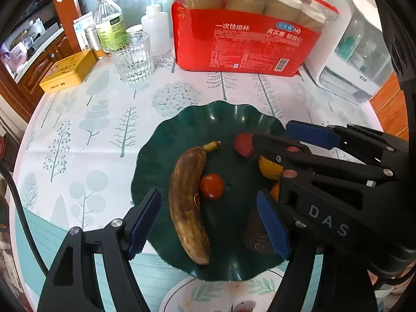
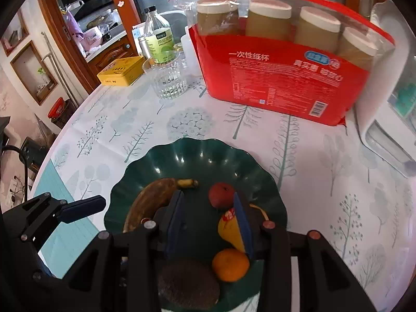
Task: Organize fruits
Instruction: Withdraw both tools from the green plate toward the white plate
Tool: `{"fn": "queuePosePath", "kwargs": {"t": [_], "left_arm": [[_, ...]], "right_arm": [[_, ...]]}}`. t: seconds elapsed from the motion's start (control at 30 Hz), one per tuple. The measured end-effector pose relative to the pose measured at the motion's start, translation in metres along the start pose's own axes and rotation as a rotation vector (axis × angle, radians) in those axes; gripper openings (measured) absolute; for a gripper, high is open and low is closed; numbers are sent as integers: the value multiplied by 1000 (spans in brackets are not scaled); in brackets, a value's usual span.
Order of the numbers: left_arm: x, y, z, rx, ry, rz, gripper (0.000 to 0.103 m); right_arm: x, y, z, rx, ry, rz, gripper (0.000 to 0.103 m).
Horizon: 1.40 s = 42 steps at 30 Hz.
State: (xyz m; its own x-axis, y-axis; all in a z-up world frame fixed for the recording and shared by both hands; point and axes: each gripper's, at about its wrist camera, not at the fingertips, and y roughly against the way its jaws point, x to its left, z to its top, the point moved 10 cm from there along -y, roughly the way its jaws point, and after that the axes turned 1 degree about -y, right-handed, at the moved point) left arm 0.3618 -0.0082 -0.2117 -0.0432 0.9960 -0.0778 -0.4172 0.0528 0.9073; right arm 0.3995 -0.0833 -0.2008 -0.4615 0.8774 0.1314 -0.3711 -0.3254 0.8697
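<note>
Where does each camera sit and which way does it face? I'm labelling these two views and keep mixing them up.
Left wrist: rides the left gripper, looking forward and down at the dark green scalloped plate; its own open blue-padded fingers show, and the right gripper enters from the right.

Right wrist: rides the right gripper, above the same plate; its open fingers show, and the left gripper's finger at lower left.

Shared: the plate, brown overripe banana, ribbed clear glass, red paper-cup pack.

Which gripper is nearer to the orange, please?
Right. The right gripper hangs directly over the orange; the left gripper straddles the banana, farther left.
</note>
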Motion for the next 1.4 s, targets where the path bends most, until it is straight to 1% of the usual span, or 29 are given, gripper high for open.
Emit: {"fn": "queuePosePath", "kwargs": {"t": [0.1,0.2,0.33,0.53,0.63,0.8,0.9,1.03,1.27,1.4], "left_arm": [[0,12,-1,-12,1,2,80],[-1,29,-1,-31,0,6,82],[-1,50,-2,-44,11,-3,83],[0,85,-6,-73,12,14,83],[0,104,-12,-92,-1,7,84],[0,124,-23,-106,-31,-6,84],[0,136,-33,-112,-55,-21,84],[3,152,-47,-133,-93,-28,84],[11,172,-75,-177,-148,-17,84],[14,176,-91,-197,-159,-16,84]], "right_arm": [[1,13,-2,-11,-8,-12,46],[2,30,-4,-26,-20,-21,49],[2,51,-6,-39,-37,-34,50],[3,88,-15,-59,-69,-57,53],[6,107,-20,-74,-87,-61,54],[11,137,-31,-107,-116,-74,57],[17,157,-41,-132,-142,-85,60],[28,174,-56,-158,-154,-102,60],[44,187,-97,-168,-211,-96,61],[51,193,-118,-181,-233,-111,61]]}}
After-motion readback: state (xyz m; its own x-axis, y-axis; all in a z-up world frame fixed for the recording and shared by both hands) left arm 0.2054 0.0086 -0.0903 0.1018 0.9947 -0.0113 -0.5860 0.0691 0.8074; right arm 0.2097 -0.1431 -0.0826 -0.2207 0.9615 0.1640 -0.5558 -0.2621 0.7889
